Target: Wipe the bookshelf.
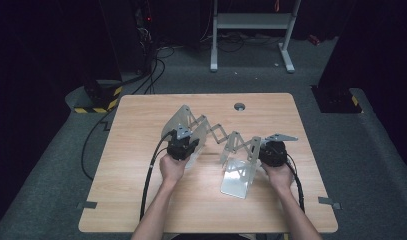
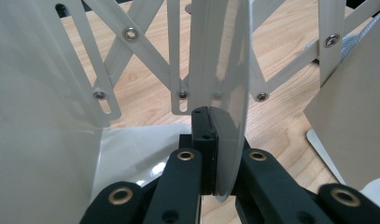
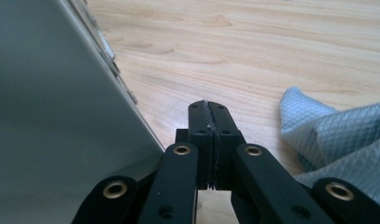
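A pale metal folding rack (image 1: 216, 135) with scissor-lattice arms and upright plates stands stretched across the middle of the wooden table (image 1: 141, 200). My left gripper (image 1: 183, 145) is at the rack's left end. In the left gripper view it (image 2: 211, 126) is shut on the rounded edge of a thin upright divider plate (image 2: 225, 70). My right gripper (image 1: 272, 152) is at the rack's right end, beside the large end plate (image 1: 237, 175). In the right gripper view it (image 3: 209, 109) is shut; a thin pale sliver shows between the pads, and I cannot tell what it is.
A blue-grey quilted cloth (image 3: 337, 140) lies on the wood just right of the right gripper's jaws. The rack's end plate (image 3: 52, 116) stands close on their left. A round cable hole (image 1: 239, 106) sits near the table's far edge. Cables trail off the table's left side.
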